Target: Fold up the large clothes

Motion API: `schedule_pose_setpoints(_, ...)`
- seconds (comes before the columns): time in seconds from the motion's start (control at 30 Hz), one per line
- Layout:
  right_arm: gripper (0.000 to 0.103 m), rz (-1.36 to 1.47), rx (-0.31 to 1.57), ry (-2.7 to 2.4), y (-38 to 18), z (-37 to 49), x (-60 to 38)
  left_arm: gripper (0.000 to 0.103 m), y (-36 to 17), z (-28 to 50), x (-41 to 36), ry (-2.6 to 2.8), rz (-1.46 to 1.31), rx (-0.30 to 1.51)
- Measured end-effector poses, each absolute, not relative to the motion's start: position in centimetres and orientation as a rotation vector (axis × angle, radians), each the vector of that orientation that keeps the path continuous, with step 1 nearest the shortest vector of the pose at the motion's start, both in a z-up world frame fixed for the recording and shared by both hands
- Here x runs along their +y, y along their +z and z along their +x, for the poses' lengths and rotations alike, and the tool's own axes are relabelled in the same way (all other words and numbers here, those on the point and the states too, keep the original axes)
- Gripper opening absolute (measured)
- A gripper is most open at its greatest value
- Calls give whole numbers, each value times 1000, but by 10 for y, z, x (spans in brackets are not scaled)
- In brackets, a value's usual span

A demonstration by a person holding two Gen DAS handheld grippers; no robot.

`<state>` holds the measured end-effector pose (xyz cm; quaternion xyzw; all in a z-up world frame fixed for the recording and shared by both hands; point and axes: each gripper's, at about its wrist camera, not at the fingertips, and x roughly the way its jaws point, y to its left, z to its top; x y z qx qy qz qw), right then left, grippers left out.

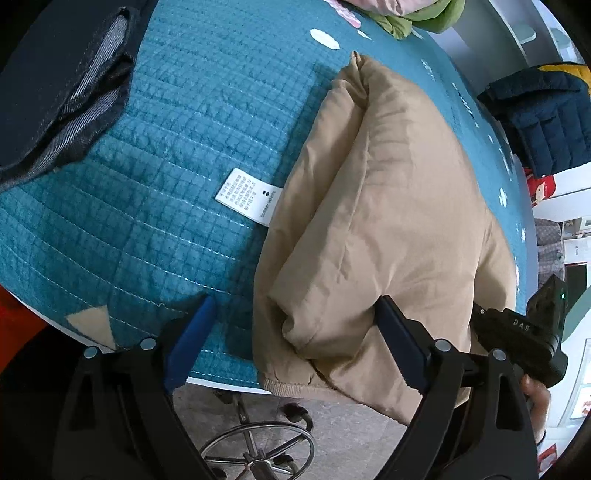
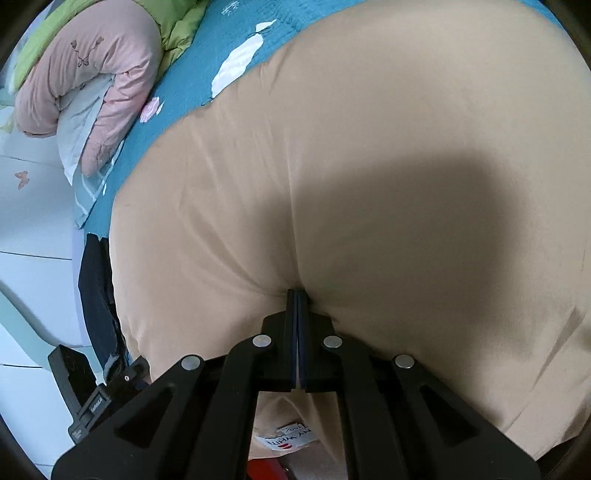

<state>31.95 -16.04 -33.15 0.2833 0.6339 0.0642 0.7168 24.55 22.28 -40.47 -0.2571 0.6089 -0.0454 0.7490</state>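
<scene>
A puffy beige padded jacket (image 1: 388,206) is lying folded on a teal quilted blanket (image 1: 147,206) that is covering the desk, with its ribbed hem hanging slightly over the near edge. A white care label (image 1: 248,195) is sticking out from the jacket's left side and resting flat on the blanket.

The left gripper (image 1: 291,332) is standing wide open at the near edge of the desk; one blue finger (image 1: 190,338) is hovering over the blanket while the other is pressing against a bulging fold of the jacket, and nothing is being clamped between them. The right gripper (image 2: 296,295) is closed tight, its two blue pads pinching a crease of the beige fabric, which is puckering around the tips. In the right wrist view, the jacket is filling most of the frame.

A folded dark denim garment (image 1: 62,92) is sitting on the blanket well apart from the jacket, at the far left. A pink quilted garment (image 2: 92,74) and a lime green garment (image 2: 177,33) are piled together near the desk's far end. A chrome swivel chair base (image 1: 258,450) is showing on the floor below the desk edge.
</scene>
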Motion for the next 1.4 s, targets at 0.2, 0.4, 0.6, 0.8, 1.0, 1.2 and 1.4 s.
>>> schedule_pose_setpoints(0.2,0,668,1445,152,-331,295,-161,88,-405,240,220,-95,-561,1330)
schedule_pose_setpoints(0.4,0,666,1442,174,-343,296,-159,67,-400,232,209,-130,-585,1320)
schedule_pose_setpoints(0.6,17,654,1404,177,-310,290,-157,24,-370,224,188,-158,-457,1224)
schedule_pose_setpoints(0.8,38,415,1199,322,-247,273,-108,20,-336,223,175,-222,-496,1149)
schedule_pose_setpoints(1.0,41,54,936,441,-222,226,-55,20,-309,235,171,-328,-583,1139)
schedule_pose_setpoints(1.2,42,-24,843,550,-232,207,-25,20,-291,244,157,-387,-576,1145)
schedule_pose_setpoints(1.4,43,-15,817,515,-240,225,-10,20,-286,250,147,-401,-571,1152)
